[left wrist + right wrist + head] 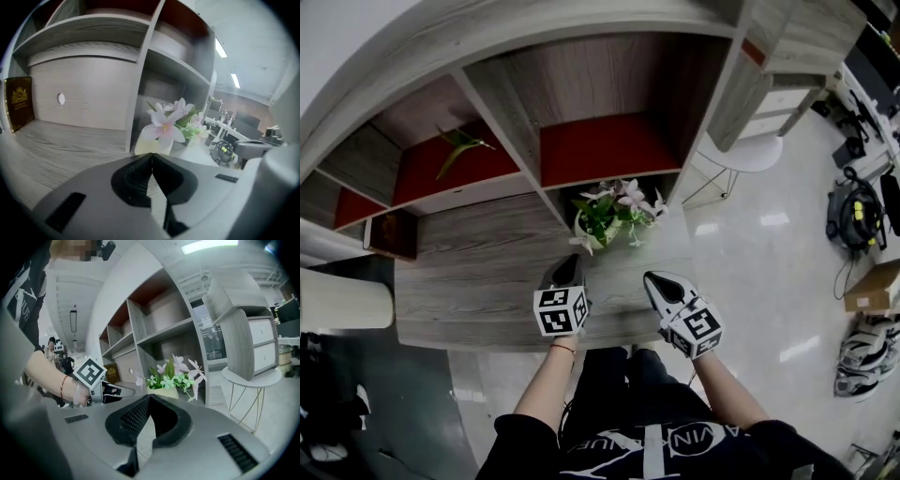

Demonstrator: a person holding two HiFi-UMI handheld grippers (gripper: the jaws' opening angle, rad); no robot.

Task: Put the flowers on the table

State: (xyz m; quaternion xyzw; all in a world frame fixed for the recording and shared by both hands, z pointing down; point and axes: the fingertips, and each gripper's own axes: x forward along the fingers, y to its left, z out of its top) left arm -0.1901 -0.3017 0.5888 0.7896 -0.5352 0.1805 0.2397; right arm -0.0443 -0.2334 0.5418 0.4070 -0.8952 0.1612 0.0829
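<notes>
Looks like the flowers [609, 214] already sit on the table [469, 281], so we're basically done. Our left gripper [568, 270] and right gripper [656, 281] are both closed and empty, so next we'd just back off without bumping the petals.

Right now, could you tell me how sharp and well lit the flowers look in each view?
Head view: flowers clear, shelf lines bowed by the lens. Left gripper view: soft and hazy, corners dark. Right gripper view: crisp, though a ceiling light glares overhead.

Head view: we look steeply down on table [469, 272] and shelf [609, 84]. Both gripper views sit low and close, facing the flowers [165, 125]; we share those in all three.
</notes>
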